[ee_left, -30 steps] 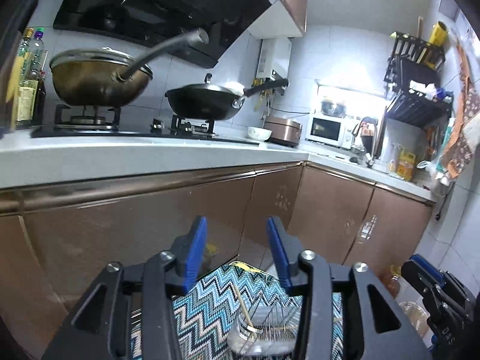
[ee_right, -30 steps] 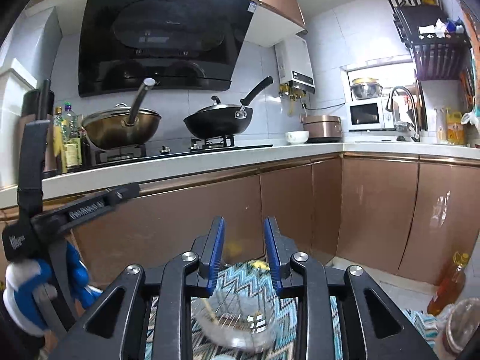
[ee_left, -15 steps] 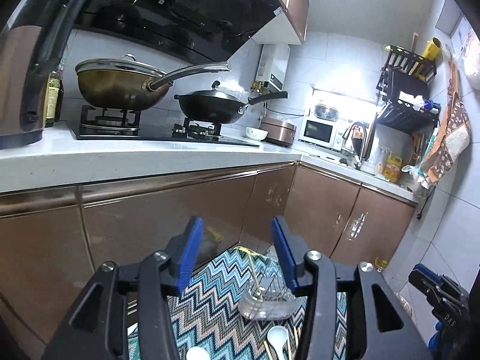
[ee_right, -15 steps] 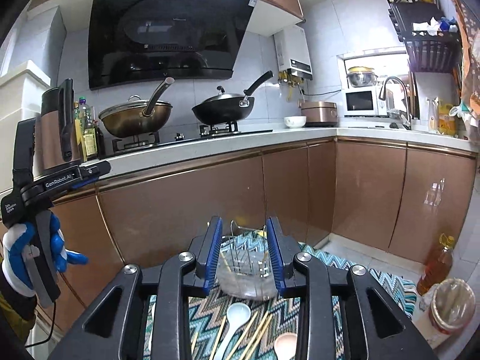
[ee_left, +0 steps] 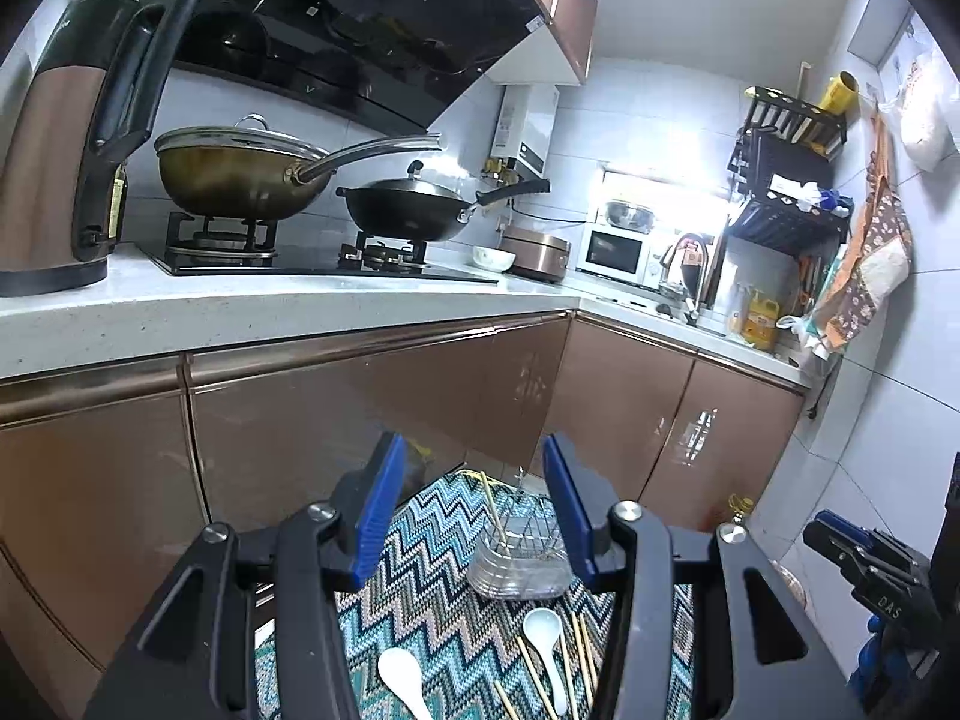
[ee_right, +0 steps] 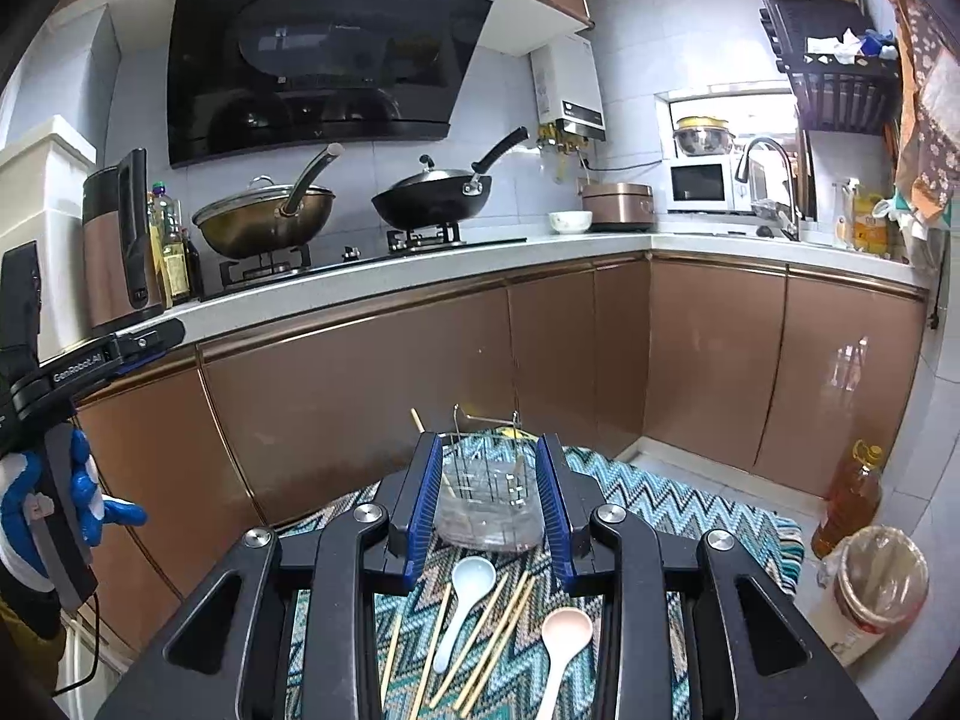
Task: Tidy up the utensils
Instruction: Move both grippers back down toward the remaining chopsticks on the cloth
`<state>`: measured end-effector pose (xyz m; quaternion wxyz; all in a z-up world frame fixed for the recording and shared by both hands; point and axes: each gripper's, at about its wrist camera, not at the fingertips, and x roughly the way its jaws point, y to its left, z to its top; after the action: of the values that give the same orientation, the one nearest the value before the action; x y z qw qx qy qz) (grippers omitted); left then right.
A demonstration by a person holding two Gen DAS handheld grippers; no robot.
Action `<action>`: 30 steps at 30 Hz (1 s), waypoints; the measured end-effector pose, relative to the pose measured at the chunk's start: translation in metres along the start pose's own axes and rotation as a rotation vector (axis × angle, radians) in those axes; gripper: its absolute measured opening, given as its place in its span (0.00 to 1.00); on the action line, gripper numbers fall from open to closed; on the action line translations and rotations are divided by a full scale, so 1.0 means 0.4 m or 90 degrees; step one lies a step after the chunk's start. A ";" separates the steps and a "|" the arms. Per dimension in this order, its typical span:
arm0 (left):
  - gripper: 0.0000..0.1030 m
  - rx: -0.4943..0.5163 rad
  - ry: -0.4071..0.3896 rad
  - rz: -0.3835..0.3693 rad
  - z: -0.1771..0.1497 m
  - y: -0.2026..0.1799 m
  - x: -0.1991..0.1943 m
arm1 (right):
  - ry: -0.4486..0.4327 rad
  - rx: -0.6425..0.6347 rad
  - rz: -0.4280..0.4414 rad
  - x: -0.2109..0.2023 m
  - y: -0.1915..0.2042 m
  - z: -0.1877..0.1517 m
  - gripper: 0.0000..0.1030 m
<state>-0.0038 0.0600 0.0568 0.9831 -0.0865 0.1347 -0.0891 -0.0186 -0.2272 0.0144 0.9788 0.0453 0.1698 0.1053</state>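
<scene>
While parted, both hand-held grippers (ee_left: 474, 510) (ee_right: 489, 498) empty

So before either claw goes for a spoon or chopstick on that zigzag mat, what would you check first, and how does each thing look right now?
1. Both claws empty: ok. The left claw and the right claw stand open with nothing between them.
2. Holder ready: ok. The clear utensil holder stands upright on the zigzag mat.
3. Holder contents: one chopstick leans inside; anything else, cannot tell.
4. Spoons reachable: ok. The white spoon and the pink spoon lie loose on the mat.
5. Chopsticks separated: not ok. The loose chopsticks lie scattered around the white spoon.
</scene>
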 end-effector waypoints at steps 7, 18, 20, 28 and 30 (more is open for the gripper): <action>0.45 0.026 0.008 -0.015 -0.014 -0.016 -0.050 | 0.010 -0.004 -0.022 -0.046 0.016 0.010 0.31; 0.45 0.036 0.073 -0.029 -0.075 -0.026 -0.035 | 0.019 0.000 -0.023 -0.075 0.017 0.000 0.31; 0.45 0.037 0.089 -0.028 -0.091 -0.025 -0.021 | 0.025 0.006 -0.021 -0.071 0.008 -0.008 0.31; 0.45 0.050 0.145 -0.016 -0.149 -0.030 0.056 | 0.060 0.032 -0.018 -0.017 -0.038 -0.055 0.31; 0.45 0.051 0.155 -0.016 -0.161 -0.031 0.076 | 0.069 0.040 -0.019 -0.002 -0.054 -0.066 0.31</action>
<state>0.0050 0.0327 -0.0094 0.9609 -0.0373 0.2484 -0.1167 -0.0240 -0.2471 -0.0127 0.9676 0.0680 0.2265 0.0878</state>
